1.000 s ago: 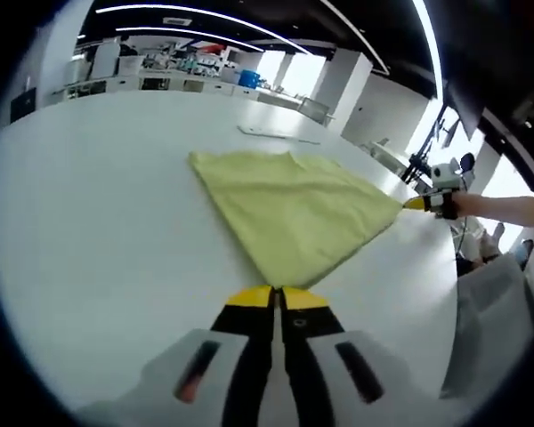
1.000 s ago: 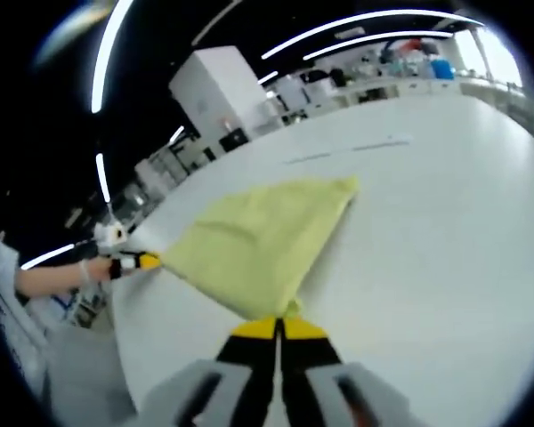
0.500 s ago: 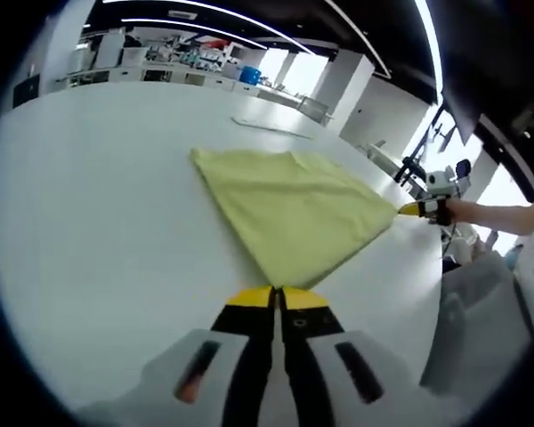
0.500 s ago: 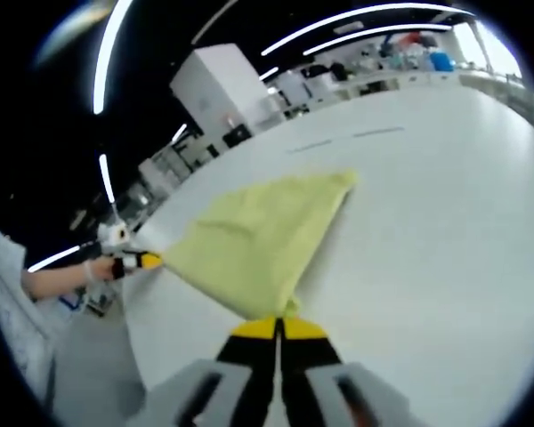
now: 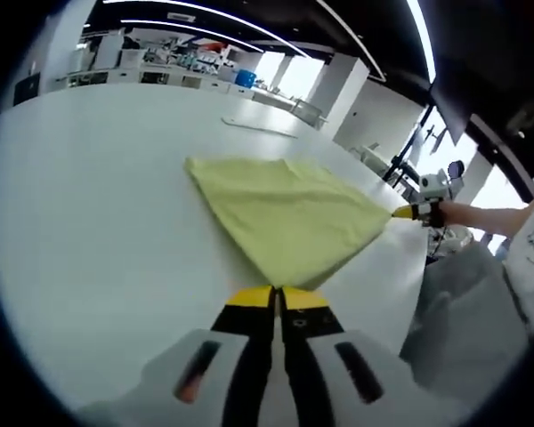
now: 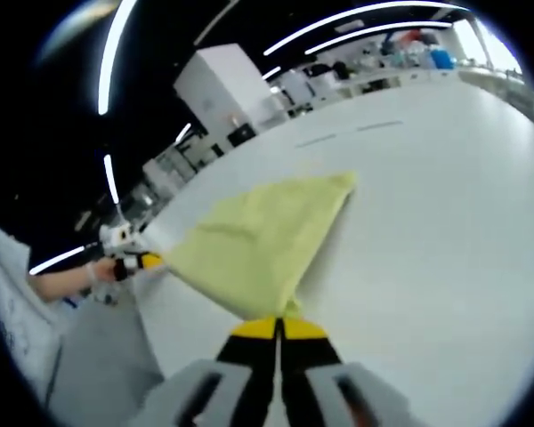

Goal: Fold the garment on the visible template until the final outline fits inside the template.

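In the left gripper view, my left hand-held gripper rises from the bottom with its yellow-tipped jaws pressed together on the near corner of the yellow garment. The cloth fans out from that pinched corner across the white counter, lying mostly flat with a few soft creases; one corner points away to the left. To the right in this view, the cloth narrows to another corner, where my right hand-held gripper holds it at the counter's edge, my hand and forearm reaching in behind it. Beyond the far end of the garment a thin pale line lies on the counter; I cannot tell from here what it is. Farther back stand white cabinets and a blue bin under ceiling light strips.

In the right gripper view, the left hand-held gripper shows at the left, its yellow tip on the garment's corner, with my hand behind it. The cloth stretches from there toward the middle and tapers down to my right hand-held gripper, whose jaws are closed tight on the corner just above their tips. A farther corner of the cloth rests on the counter up and to the right. Two faint dark marks lie on the counter surface past the garment, well apart from it.
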The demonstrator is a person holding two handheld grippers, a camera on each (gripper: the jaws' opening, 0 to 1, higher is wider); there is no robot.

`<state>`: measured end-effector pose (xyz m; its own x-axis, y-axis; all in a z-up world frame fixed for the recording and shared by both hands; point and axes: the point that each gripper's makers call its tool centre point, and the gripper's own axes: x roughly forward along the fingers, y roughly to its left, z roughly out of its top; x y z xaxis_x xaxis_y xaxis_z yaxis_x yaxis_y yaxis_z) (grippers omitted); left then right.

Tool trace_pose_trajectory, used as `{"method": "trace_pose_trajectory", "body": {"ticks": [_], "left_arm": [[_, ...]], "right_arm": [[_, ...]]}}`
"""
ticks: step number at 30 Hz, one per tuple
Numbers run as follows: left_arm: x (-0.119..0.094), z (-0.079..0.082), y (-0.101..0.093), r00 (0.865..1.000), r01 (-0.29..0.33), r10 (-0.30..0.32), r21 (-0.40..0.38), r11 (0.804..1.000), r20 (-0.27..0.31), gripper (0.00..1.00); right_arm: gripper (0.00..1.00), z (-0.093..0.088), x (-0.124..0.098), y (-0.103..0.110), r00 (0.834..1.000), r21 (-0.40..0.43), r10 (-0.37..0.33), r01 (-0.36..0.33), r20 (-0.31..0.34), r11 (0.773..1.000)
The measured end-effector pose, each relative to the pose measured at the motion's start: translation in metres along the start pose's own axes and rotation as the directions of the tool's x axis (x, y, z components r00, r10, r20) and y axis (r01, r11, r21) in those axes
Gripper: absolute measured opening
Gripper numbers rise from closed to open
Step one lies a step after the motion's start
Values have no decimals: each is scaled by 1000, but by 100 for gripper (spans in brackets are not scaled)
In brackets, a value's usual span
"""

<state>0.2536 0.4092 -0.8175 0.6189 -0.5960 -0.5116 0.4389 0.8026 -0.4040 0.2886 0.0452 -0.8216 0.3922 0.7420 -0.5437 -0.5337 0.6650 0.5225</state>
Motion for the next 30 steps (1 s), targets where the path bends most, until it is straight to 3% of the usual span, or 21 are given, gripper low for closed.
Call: {"method": "trace_pose_trajectory", "body": {"ticks": [9,17,20,24,26,28,29,30], "left_arm": [[-11,-14,-10,1000,2,-2,-18,1000,-3,0],[-10,-18,-10,1000,-16,16,-52,999,-2,0],[-13,-14,-13,1000,-16,17,-47,999,13,0],[-22,-5,-11,998,-17,20,-47,999,57,7],[-28,2,-18,997,-12,15,-44,999,73,17],[-32,8,-21,997,-18,19,-9,1000,81,30],[-34,10,-24,996,-23,23,-2,1000,83,42],[-35,12,-26,996,-25,24,5,1000,82,51]], "right_arm": [[0,-21,-9,8,1000,17,1,-1,-2,1000],[0,-22,-10,11,1000,26,-8,8,9,1000],[0,-20,-16,12,999,-10,-35,35,17,999],[21,-12,-29,15,997,-31,-45,47,60,998],[32,-8,-35,16,995,-69,-60,66,82,995],[53,-4,-41,14,990,-101,-89,100,105,990],[64,-2,-43,12,988,-114,-105,118,117,986],[80,0,-46,9,981,-125,-142,159,135,979]]}}
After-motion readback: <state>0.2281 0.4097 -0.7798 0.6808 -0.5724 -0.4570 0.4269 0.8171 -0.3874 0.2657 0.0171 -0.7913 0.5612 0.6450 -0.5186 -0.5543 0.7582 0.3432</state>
